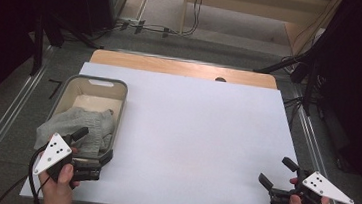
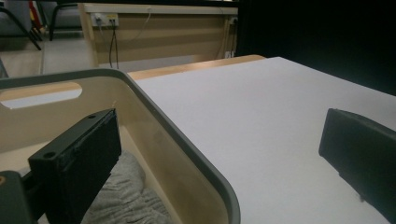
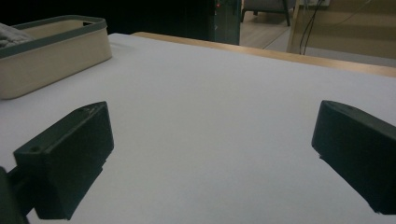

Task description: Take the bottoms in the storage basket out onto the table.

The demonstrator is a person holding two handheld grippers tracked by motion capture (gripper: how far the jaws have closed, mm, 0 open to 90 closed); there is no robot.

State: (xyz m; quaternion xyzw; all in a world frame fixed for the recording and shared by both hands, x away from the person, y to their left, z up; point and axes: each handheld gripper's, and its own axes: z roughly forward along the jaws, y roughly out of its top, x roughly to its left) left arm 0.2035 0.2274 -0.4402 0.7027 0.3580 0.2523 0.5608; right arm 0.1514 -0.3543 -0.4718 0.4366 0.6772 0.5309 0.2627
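Left gripper [image 1: 95, 150] gaping wide, straddling beige plastic bin's rim [image 2: 196, 156]; crumpled grey knit cloth [image 1: 83, 128] lying just inside; right gripper [image 1: 277, 174] wide, idling far off

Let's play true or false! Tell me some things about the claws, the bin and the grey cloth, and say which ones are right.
1. The grey cloth lies inside the bin. True.
2. The left claw straddles the bin's wall, one jaw inside and one outside. True.
3. The right claw is squeezing the cloth. False: it is open over the bare white sheet, far from the bin.
4. The bin sits on the right side of the table. False: it is on the left side.
5. Both claws are open. True.
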